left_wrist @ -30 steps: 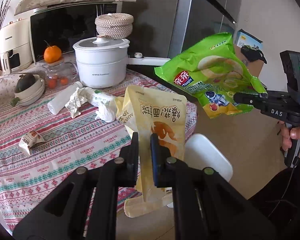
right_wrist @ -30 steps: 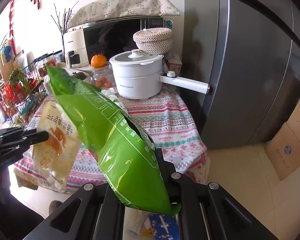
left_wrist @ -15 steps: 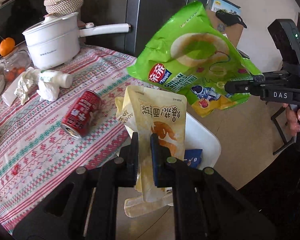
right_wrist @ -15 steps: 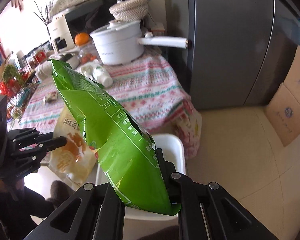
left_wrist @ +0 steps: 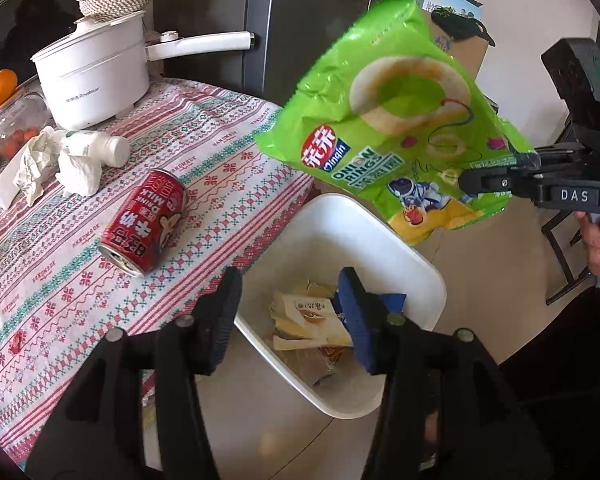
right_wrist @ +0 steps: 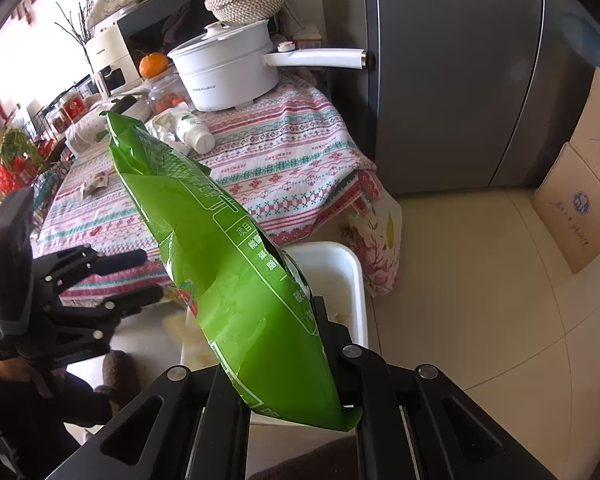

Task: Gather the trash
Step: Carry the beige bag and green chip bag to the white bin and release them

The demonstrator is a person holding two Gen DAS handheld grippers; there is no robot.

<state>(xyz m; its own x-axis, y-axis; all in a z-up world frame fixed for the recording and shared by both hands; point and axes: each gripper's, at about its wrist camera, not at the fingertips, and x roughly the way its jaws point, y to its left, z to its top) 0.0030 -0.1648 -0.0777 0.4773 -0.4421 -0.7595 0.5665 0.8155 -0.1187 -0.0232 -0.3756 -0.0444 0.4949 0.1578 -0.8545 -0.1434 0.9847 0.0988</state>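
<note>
My left gripper [left_wrist: 290, 312] is open and empty above the white bin [left_wrist: 412, 256], which stands on the floor by the table's edge. A yellow snack bag [left_wrist: 308, 322] lies inside the bin. My right gripper [left_wrist: 466, 182] is shut on a green onion-rings bag [left_wrist: 396, 120] and holds it in the air above the bin's far side. In the right wrist view the green bag [right_wrist: 236, 264] rises from the shut gripper [right_wrist: 300, 396], the bin [right_wrist: 356, 276] is behind it, and the open left gripper [right_wrist: 144, 276] is at the left.
On the patterned tablecloth [left_wrist: 228, 160] lie a red milk can [left_wrist: 148, 226], a white bottle with crumpled tissue [left_wrist: 84, 152] and a small wrapper [right_wrist: 94, 182]. A white pot [left_wrist: 92, 80] stands at the back. A grey fridge [right_wrist: 460, 80] and cardboard boxes [right_wrist: 580, 200] are to the right.
My left gripper has opened and let go of the yellow snack bag, which now lies in the bin. Both grippers have moved to above the bin; the right still holds the green bag.
</note>
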